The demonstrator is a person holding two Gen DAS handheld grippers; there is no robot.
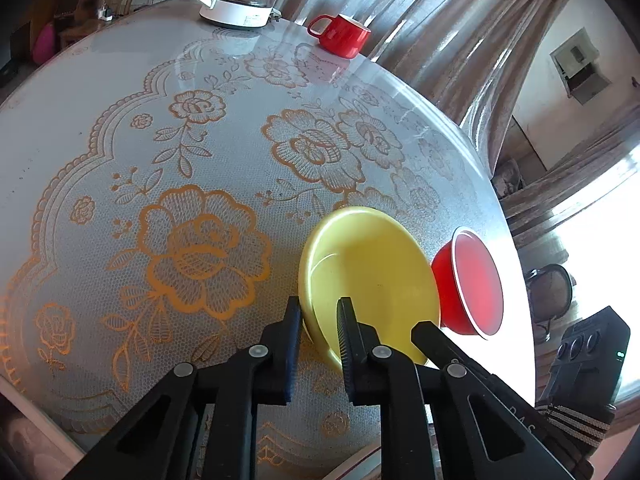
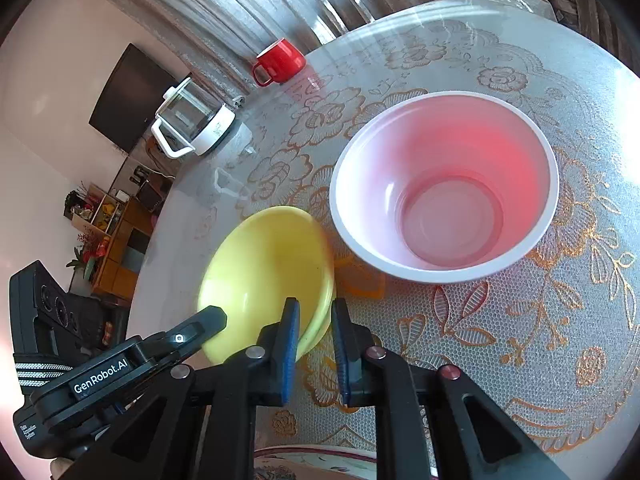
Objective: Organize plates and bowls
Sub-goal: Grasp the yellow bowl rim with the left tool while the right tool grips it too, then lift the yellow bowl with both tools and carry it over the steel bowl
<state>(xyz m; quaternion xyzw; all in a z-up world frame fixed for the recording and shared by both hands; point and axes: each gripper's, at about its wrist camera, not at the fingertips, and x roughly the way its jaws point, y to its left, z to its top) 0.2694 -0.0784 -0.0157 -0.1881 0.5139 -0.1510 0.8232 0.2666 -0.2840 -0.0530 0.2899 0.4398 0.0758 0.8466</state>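
both grippers pinch the yellow bowl's (image 1: 372,276) rim, red bowl (image 2: 444,184) just beside it.

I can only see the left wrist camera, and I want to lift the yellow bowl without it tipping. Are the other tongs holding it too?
Observer: Yes. The right tongs are shut on the rim of the yellow bowl, with one side inside the bowl and one outside.
Operator: Okay! Is there anything hiding in the red bowl? I only see it from the side.
Observer: No. The right wrist camera looks straight into the red bowl, and it is empty all the way to the bottom.
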